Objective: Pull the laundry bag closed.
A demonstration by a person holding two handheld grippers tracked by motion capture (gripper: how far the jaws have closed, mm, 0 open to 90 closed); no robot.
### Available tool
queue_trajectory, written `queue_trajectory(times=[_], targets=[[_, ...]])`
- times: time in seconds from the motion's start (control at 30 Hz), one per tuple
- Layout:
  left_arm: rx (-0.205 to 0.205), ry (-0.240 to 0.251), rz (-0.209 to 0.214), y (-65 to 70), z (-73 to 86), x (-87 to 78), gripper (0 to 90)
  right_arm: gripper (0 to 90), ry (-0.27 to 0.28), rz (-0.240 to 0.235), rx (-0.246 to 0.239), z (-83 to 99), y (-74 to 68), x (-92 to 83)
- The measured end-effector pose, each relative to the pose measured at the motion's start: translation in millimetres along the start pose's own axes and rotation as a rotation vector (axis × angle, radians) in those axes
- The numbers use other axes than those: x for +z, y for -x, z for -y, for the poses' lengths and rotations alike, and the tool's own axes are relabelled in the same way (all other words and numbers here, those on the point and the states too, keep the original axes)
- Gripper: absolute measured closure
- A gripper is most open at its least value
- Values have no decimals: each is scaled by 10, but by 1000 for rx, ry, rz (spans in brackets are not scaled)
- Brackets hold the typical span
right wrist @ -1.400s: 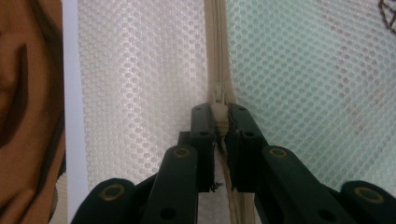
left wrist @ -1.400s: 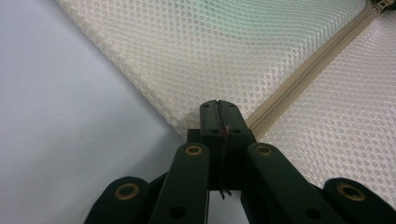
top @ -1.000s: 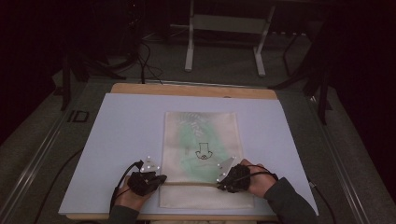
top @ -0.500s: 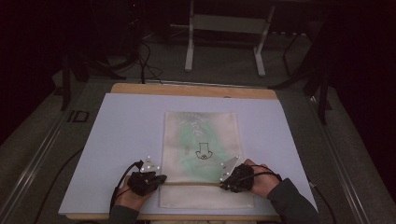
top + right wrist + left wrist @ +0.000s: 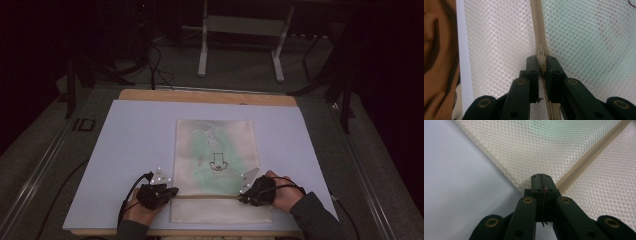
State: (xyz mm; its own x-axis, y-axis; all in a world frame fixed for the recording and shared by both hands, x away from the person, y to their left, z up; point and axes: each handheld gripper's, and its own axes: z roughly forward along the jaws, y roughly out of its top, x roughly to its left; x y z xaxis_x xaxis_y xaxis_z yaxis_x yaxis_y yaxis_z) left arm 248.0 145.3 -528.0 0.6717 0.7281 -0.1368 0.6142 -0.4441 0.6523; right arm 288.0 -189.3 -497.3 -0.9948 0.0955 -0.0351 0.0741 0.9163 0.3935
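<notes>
Left tongs pinch the mesh bag's edge at its zipper end; right tongs clamp the zipper pull. The bag lies mid-bench, with a metal stand on the floor at twelve o'clock.

Dim room, dark surroundings, soft close-ups, blurred foreground

Each hand-held gripper, the left gripper and the right gripper, was black and trailed a thin black cable. Their dark green-black jaws carried brass-ringed rivets and small screw holes. A pale plate with white dots topped each, and the person wore grey-green sleeves.
</notes>
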Motion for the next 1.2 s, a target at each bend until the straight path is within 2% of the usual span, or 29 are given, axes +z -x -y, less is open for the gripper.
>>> queue_trajectory(times=[1.13, 1.2], targets=[[3, -1, -3, 5, -2, 1, 893, 823, 1, 6, 27, 150, 23, -68], [3, -1, -4, 6, -2, 1, 893, 823, 14, 3, 29, 161, 26, -72]])
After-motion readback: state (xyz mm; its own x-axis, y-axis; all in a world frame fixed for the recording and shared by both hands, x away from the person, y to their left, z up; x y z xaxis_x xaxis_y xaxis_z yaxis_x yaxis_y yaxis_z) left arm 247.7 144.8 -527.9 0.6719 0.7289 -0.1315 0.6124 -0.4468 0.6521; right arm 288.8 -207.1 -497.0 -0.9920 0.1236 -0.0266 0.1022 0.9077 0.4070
